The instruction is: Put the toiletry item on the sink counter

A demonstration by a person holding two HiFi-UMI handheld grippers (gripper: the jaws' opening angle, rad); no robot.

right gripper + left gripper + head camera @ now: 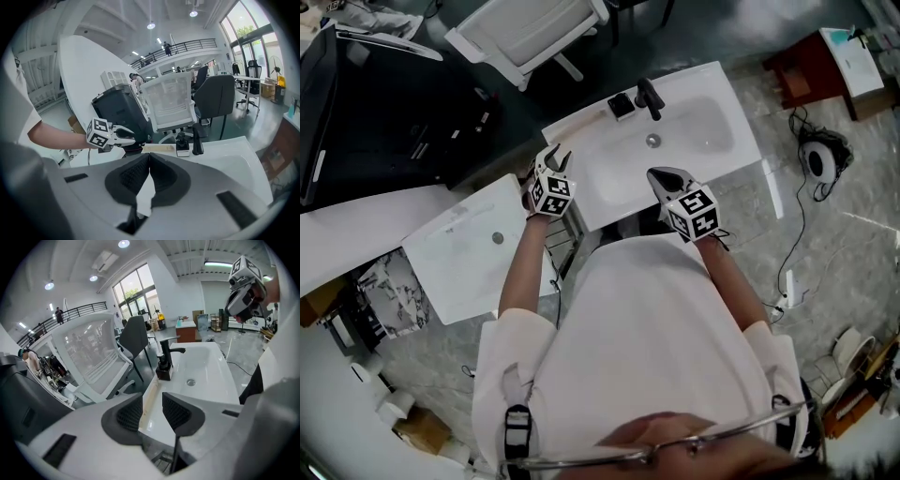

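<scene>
Bottle [622, 105] stands on the worktop [741, 103] just left of the tap [650, 97], so we judge placing done. Our left claw [556, 155] gapes empty; our right claw [661, 178] is closed on nothing.

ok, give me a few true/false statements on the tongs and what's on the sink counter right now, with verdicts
1. The left tongs stand open with nothing between them. True.
2. The right tongs grip the soap dispenser. False: they are shut and empty, and the dispenser stands on the sink counter beside the faucet.
3. A pale flat item lies on the counter next to the dispenser, on the side away from the faucet. True.
4. The faucet is white. False: it is black, and only the sink is white.
5. A white chair stands behind the sink. True.
</scene>
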